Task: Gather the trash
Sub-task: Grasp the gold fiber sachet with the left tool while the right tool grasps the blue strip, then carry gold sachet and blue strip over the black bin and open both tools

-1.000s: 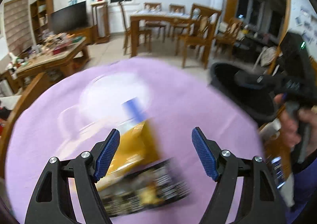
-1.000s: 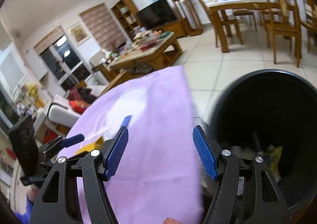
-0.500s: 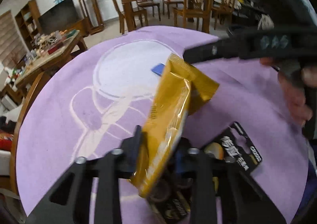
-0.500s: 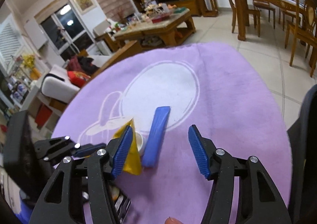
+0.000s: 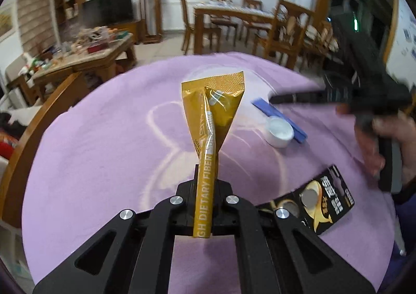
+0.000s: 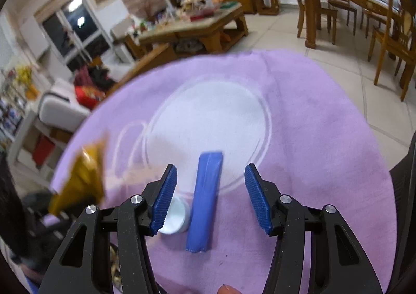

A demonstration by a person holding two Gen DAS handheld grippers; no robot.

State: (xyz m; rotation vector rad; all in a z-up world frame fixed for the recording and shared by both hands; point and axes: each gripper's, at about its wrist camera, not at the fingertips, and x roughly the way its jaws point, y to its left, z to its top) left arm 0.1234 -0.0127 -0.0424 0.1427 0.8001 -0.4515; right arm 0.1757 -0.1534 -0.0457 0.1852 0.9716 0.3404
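Observation:
My left gripper (image 5: 205,186) is shut on a gold snack packet (image 5: 213,109), which stands up out of the jaws above the purple cloth (image 5: 104,138). The same packet shows blurred at the left of the right wrist view (image 6: 80,179). My right gripper (image 6: 209,173) hangs over a blue sachet (image 6: 205,200) lying on the cloth. Its jaws are closing with the sachet between them, and the pads do not touch it. A small white cap (image 6: 175,216) lies against the sachet's left side. A black battery card (image 5: 325,200) lies on the cloth at the right.
A black bin (image 6: 405,190) shows at the right edge, beside the cloth. Behind stand a cluttered wooden coffee table (image 6: 197,24) and a dining table with chairs (image 5: 234,18). A person's hand (image 5: 384,143) holds the right gripper's handle.
The left gripper closed on the gold packet and raised it off the cloth. The right gripper swung from the bin to over the blue sachet, and its jaws narrowed.

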